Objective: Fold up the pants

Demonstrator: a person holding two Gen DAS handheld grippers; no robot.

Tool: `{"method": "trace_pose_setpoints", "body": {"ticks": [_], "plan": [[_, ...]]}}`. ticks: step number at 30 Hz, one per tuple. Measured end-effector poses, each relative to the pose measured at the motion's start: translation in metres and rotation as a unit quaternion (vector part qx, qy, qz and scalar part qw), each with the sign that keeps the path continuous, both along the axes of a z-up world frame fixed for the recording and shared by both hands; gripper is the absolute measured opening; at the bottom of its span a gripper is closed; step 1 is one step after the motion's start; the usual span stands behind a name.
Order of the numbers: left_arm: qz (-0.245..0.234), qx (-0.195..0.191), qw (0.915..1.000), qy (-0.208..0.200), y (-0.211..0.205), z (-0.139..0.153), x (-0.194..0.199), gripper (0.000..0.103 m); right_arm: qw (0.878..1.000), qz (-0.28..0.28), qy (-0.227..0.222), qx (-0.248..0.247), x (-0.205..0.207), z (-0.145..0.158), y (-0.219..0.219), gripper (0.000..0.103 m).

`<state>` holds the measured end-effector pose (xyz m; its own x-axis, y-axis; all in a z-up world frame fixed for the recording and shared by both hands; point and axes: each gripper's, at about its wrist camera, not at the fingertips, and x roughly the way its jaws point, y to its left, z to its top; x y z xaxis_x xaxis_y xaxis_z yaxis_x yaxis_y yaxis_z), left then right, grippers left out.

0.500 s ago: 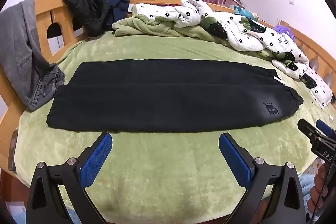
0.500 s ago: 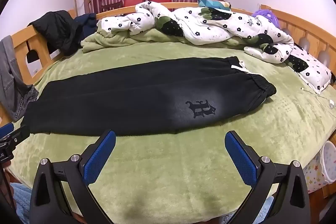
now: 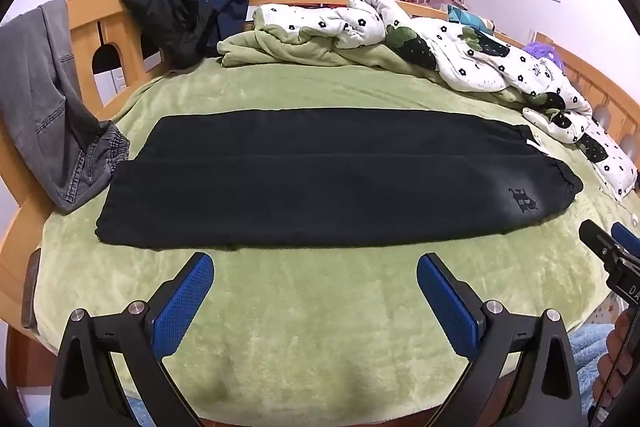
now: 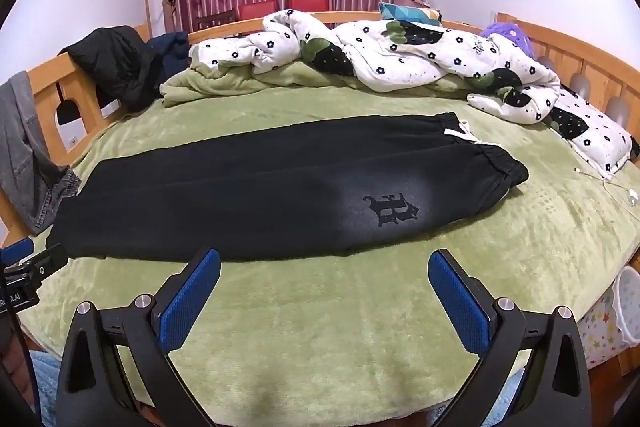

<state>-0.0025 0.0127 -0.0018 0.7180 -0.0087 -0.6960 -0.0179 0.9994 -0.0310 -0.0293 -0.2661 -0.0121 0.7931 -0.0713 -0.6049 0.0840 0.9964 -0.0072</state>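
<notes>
Black pants (image 3: 320, 179) (image 4: 256, 191) lie flat across the green blanket (image 3: 320, 327), folded lengthwise with one leg over the other. The elastic waistband and a white drawstring (image 4: 464, 133) are at the right end, the leg cuffs at the left. A dark emblem (image 4: 390, 209) shows near the waistband. My left gripper (image 3: 316, 285) hovers open above bare blanket just short of the pants' near edge. My right gripper (image 4: 324, 281) is also open, in front of the emblem area, with nothing between its fingers. Each gripper appears at the edge of the other's view.
Grey jeans (image 3: 44, 99) hang over the wooden bed rail at left. A black jacket (image 3: 160, 11) drapes the rail behind. A bunched flowered quilt (image 3: 460, 55) lines the far side. A white cable with an earphone (image 4: 630, 197) lies at right. A white bin (image 4: 628, 303) stands beside the bed.
Both views have shifted only slightly; the pants look a touch closer. Both grippers stay open and nothing has been taken hold of.
</notes>
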Motion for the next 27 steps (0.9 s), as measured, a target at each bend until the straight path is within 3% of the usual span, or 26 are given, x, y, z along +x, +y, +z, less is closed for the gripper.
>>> {"method": "trace_pose_setpoints", "body": {"ticks": [14, 27], "plan": [[0.000, 0.000, 1.0000, -0.001, -0.0031, 0.0004, -0.0004, 0.102, 1.000, -0.008, -0.013, 0.013, -0.0058, 0.0033, -0.0044, 0.102], [0.004, -0.030, 0.9995, -0.002, 0.0054, 0.0010, -0.0003, 0.102, 1.000, -0.010, -0.020, 0.014, -0.0084, 0.0048, -0.0078, 0.102]]}}
